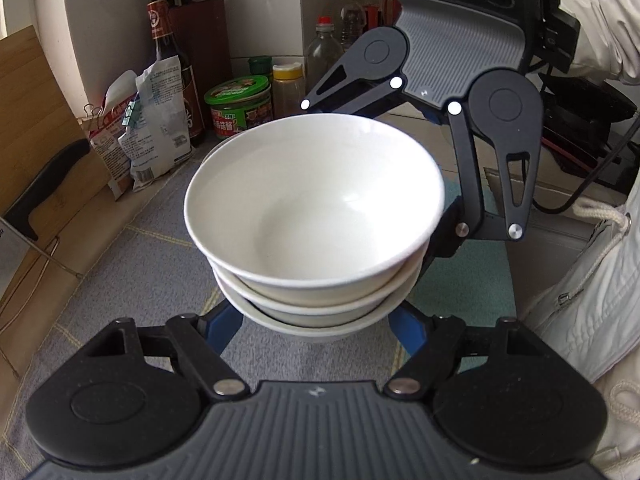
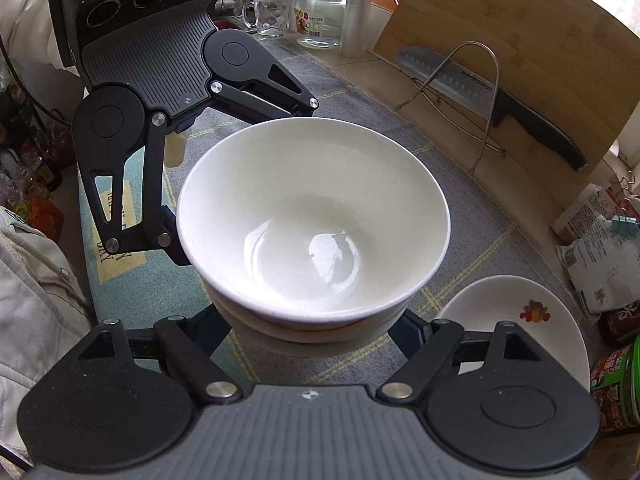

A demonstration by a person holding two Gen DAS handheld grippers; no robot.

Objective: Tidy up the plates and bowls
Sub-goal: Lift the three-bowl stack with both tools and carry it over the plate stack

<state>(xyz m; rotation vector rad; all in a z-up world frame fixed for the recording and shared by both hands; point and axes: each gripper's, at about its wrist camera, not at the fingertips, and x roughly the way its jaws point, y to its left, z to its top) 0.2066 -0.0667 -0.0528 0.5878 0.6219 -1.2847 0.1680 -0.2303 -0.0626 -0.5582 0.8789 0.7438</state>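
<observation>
Grey woven cloth with pale yellow checks over the worktop, backed by a bamboo cutting board on a wire rack with a dimpled steel knife, a clear glass jar and a glass mug. Glossy white ceramic bowls, round and deep, nested in a stack and raised above the cloth, pinched from opposite sides by the left gripper and the right gripper, blue-padded jaws of each pressed against the lower bowls. Smooth white plate with a small fruit print flat on the cloth, right of the stack.
</observation>
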